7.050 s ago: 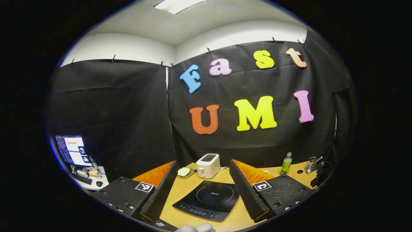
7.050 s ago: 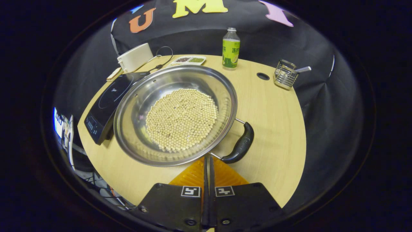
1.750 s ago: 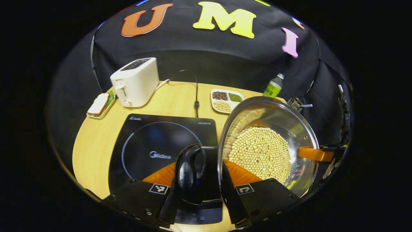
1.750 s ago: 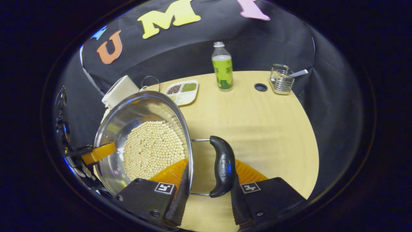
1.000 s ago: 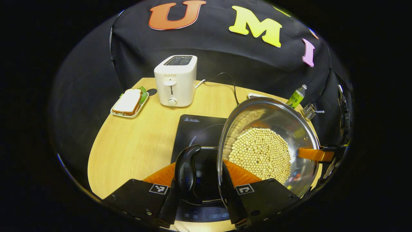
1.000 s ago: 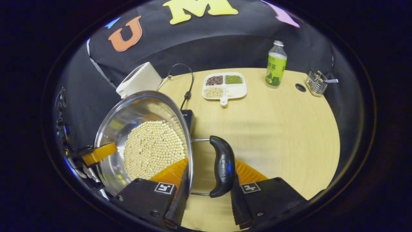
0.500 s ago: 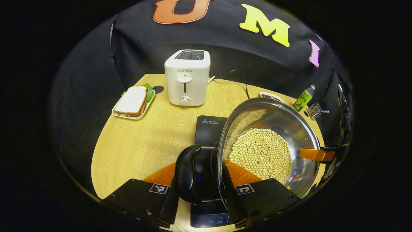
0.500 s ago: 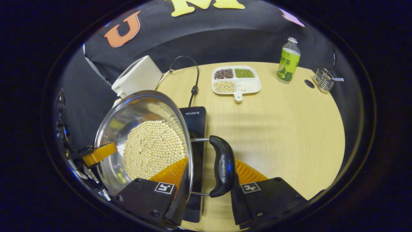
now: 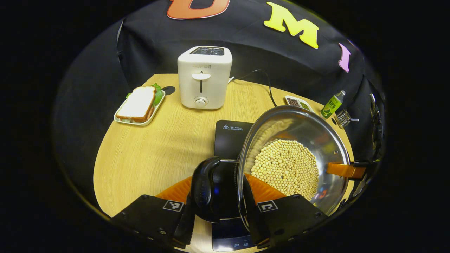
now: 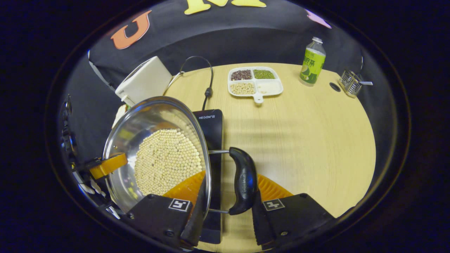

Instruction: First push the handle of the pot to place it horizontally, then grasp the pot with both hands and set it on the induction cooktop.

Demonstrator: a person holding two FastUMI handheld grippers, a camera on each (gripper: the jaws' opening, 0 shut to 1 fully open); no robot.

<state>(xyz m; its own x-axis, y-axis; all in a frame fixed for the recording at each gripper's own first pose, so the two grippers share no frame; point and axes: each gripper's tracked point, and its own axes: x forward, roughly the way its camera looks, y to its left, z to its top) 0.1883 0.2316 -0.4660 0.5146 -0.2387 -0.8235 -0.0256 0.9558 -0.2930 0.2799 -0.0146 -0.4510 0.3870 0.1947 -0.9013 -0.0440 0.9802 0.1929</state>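
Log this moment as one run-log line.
phase: carry | pot: held over induction cooktop | left gripper: on handle | right gripper: on other handle | beans inside

Ahead of the tongs on the table (image 9: pixel 147 154) stand a toaster (image 9: pixel 204 77) with a sandwich (image 9: pixel 137 104) on its tray beside it, a divided dish (image 10: pixel 255 84) of beans, a bottle (image 10: pixel 312 60) and a wire holder (image 10: pixel 350 83) farther right.

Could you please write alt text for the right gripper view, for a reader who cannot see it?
The right tongs grip the black side handle and rim of a shiny steel pot of pale round beans, above a black induction cooktop on a light wooden table. Behind stand a white toaster, a divided white dish and a green bottle.
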